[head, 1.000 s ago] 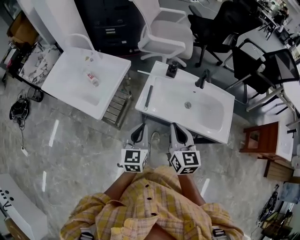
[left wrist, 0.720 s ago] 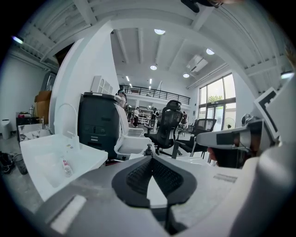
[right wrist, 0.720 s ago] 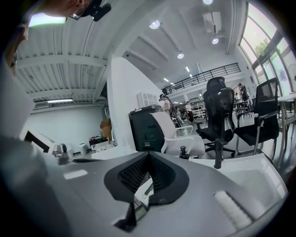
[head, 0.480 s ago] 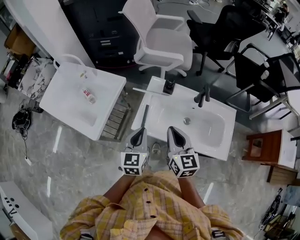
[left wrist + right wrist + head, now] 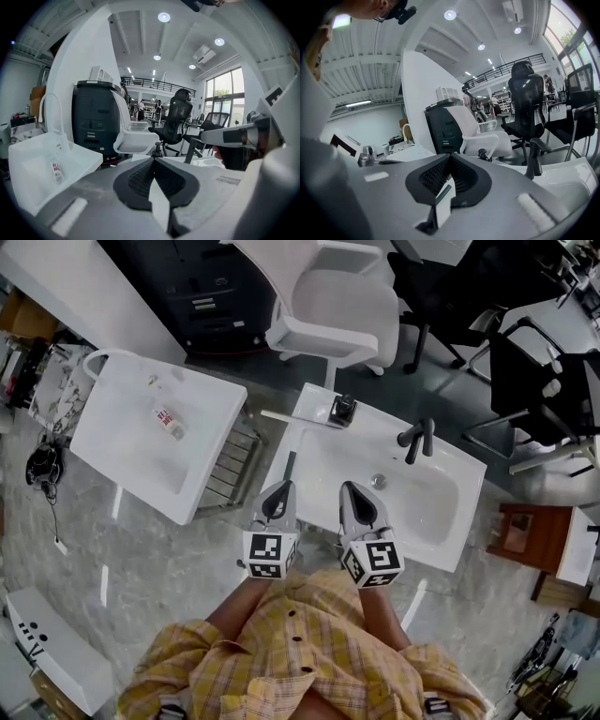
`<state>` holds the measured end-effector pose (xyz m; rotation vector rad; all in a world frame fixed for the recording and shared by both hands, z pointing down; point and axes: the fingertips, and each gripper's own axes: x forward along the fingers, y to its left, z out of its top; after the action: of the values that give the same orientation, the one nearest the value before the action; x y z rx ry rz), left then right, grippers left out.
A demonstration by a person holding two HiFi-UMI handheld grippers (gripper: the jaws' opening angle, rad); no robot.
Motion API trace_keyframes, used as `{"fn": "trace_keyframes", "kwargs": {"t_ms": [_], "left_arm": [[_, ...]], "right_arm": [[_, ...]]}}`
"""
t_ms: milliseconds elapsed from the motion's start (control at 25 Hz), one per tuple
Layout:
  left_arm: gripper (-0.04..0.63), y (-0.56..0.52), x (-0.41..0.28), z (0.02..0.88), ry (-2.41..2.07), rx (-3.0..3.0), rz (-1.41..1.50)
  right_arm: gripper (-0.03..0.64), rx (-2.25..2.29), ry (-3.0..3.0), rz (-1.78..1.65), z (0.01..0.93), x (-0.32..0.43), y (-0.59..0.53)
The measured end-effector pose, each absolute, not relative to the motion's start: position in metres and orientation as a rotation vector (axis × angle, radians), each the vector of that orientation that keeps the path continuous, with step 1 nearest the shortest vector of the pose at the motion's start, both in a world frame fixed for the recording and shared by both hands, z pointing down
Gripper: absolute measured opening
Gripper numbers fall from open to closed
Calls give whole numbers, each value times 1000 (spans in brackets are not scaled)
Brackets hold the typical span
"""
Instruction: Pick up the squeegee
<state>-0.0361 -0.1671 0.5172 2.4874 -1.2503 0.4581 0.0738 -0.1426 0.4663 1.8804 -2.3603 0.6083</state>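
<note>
The squeegee (image 5: pixel 289 468) is a thin dark bar lying along the left rim of the white sink (image 5: pixel 441 521). In the head view my left gripper (image 5: pixel 278 486) is shut and empty, its tip just short of the squeegee's near end. Over the sink's near rim, to the right of the squeegee, my right gripper (image 5: pixel 354 488) is also shut and empty. The left gripper view shows my left gripper (image 5: pixel 153 159) with its jaws together and nothing in them. My right gripper (image 5: pixel 450 156) looks the same in its own view. Neither gripper view shows the squeegee.
A black faucet (image 5: pixel 417 439) and a small dark pump fitting (image 5: pixel 343 410) stand at the sink's back. A second white basin (image 5: pixel 112 442) holding a small bottle (image 5: pixel 164 420) stands to the left. Office chairs (image 5: pixel 328 310) and a brown stool (image 5: pixel 525 526) surround the sink.
Both grippers and the person have moved forward toward the sink, so the squeegee now lies just ahead of the left gripper. Both stay shut.
</note>
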Motion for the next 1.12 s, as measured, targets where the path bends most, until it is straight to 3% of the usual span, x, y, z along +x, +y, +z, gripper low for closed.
{"fn": "trace_keyframes", "kwargs": {"t_ms": [1120], "left_arm": [[0,-269,-6,612,-1272,2296,684]], "right_arm": [[1,1764,-2337,795,536,110,-203]]}}
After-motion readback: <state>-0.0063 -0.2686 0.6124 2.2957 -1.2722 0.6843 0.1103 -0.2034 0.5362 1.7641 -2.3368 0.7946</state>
